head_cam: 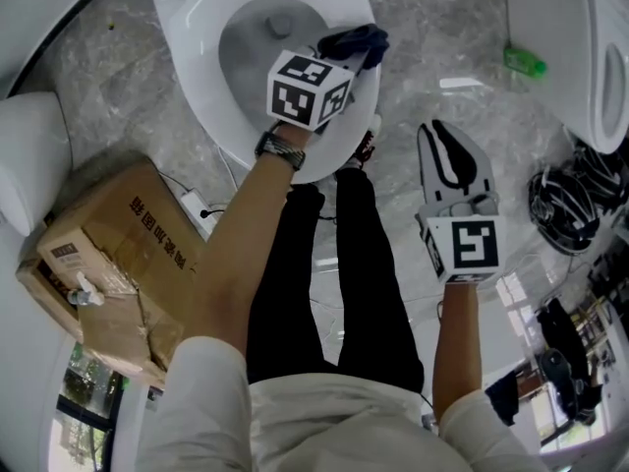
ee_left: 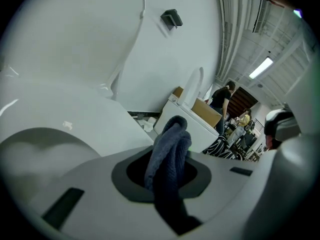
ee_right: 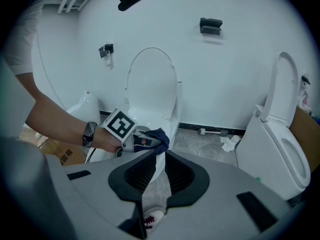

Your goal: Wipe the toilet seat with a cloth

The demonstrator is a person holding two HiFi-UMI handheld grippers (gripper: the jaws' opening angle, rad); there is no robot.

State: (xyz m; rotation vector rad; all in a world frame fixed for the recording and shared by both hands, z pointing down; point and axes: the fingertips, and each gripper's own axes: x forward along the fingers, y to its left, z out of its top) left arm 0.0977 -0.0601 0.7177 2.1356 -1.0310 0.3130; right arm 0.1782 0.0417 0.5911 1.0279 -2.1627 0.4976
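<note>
Our left claw (head_cam: 356, 59) is clenched on the dark blue cloth (head_cam: 356, 39) at the toilet seat (head_cam: 192, 67); our right claw (ee_right: 154, 181) hangs slightly parted (released, over the floor).

cloth (ee_left: 170, 149): was dark blue knit, matt and nubbly, in my left gripper (ee_left: 167, 173) | toilet seat (head_cam: 195, 82): looked glossy, smooth white | my right gripper (ee_right: 152, 179): had a matt grey plastic shell, black ribbed pads (ee_right: 137, 171) | floor (head_cam: 432, 37): was grey veined stone, polished | box (head_cam: 118, 254): was matt brown cardboard, taped
</note>
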